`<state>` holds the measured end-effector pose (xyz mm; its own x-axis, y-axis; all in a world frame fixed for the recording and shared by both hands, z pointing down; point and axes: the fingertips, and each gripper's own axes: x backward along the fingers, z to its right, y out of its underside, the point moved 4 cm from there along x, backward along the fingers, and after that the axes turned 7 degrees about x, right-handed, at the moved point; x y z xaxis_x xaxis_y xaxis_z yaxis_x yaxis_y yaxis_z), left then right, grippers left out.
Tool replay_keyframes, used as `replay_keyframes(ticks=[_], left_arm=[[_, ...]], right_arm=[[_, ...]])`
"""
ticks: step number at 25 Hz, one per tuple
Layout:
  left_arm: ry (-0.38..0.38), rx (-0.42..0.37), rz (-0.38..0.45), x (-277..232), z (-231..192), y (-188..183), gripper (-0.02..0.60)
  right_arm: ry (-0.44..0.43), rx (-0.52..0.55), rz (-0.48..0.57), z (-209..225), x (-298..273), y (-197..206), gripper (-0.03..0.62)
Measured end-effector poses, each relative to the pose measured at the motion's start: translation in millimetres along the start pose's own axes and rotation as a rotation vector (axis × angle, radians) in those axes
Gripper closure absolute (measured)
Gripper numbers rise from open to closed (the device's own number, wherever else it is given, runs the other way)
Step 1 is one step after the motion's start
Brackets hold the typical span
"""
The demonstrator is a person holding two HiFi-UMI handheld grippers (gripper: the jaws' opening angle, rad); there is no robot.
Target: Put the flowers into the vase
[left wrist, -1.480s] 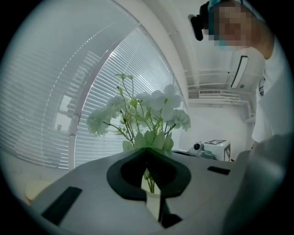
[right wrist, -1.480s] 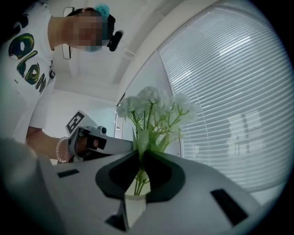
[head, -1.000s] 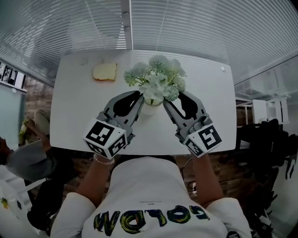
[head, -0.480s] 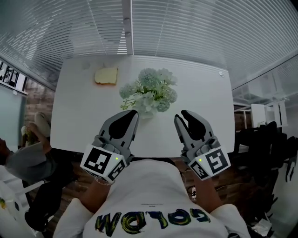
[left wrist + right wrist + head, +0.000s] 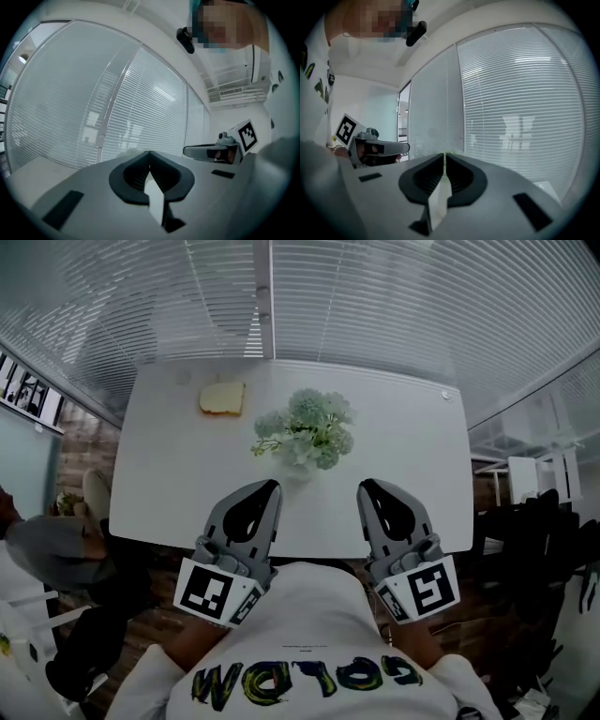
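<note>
A bunch of pale green-white flowers (image 5: pixel 306 426) stands in a small white vase (image 5: pixel 298 466) in the middle of the white table (image 5: pixel 412 456) in the head view. Both grippers hover over the near edge, apart from the vase. My left gripper (image 5: pixel 273 486) has its jaws together and nothing in them. The jaws of my right gripper (image 5: pixel 365 486) are closing, almost touching, with nothing between them. In the left gripper view the left gripper (image 5: pixel 149 153) points level at window blinds. In the right gripper view the right gripper (image 5: pixel 444 154) does the same. Neither gripper view shows the flowers.
A yellow sponge-like block (image 5: pixel 222 397) lies at the table's far left. A seated person (image 5: pixel 47 549) is beyond the left edge. Dark chairs (image 5: pixel 534 531) stand to the right. Slatted blinds (image 5: pixel 375 306) run behind the table.
Both grippers have drawn back from either side of the vase toward the near table edge and risen. Their jaws have come together, empty. The vase with flowers stays on the table.
</note>
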<state>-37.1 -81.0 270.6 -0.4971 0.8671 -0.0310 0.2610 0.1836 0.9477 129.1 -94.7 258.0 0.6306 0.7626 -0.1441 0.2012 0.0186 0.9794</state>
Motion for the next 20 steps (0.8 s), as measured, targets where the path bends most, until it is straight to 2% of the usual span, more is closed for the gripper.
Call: replay_keyframes(ticks=[20], left_arm=[[-0.026,0.010,-0.018,8.0,2.8,6.8,0.569]], right_arm=[[0.015,0.018,-0.032,-4.0,8.4,-0.2,0.585]])
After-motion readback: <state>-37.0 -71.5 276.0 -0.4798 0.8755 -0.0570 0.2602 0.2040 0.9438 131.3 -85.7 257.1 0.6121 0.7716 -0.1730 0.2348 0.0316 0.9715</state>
